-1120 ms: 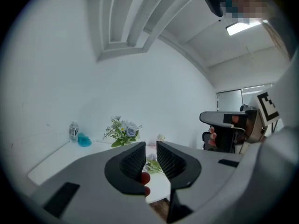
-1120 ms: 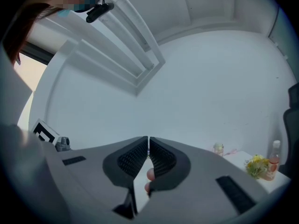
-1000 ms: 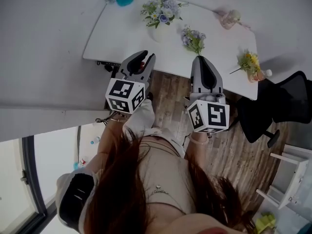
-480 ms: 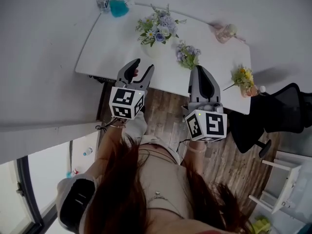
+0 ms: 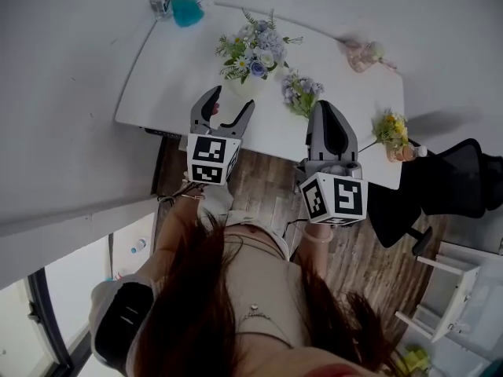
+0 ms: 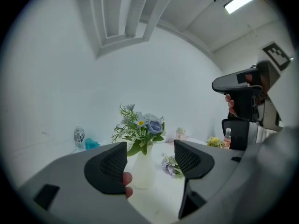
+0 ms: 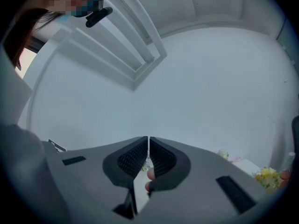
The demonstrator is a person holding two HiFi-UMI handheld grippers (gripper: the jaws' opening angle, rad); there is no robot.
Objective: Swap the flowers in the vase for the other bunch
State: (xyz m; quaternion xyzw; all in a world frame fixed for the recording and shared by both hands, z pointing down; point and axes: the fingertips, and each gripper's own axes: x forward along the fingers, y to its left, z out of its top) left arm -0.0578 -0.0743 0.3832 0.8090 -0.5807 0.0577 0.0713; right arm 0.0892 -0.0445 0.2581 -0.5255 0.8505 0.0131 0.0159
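A white vase [image 5: 245,85] [image 6: 143,171] stands on the white table [image 5: 173,77] and holds a bunch of blue and white flowers [image 5: 253,49] [image 6: 140,125]. A second, smaller bunch of lilac flowers [image 5: 301,93] [image 6: 170,164] lies on the table to its right. My left gripper [image 5: 230,104] [image 6: 149,160] hovers over the table's near edge just short of the vase; its jaws are opening with nothing between them. My right gripper [image 5: 326,112] [image 7: 148,155] is shut and empty, close to the lying bunch.
A water bottle [image 5: 159,0] and a teal object [image 5: 187,10] stand at the table's far left corner. A pink item [image 5: 363,53] and yellow flowers [image 5: 391,128] beside a small bottle are at the right end. A black office chair [image 5: 452,183] stands to the right.
Both grippers have moved forward toward the table. The left gripper's jaws have spread apart and now reach over the table edge near the vase. The right gripper stayed shut.
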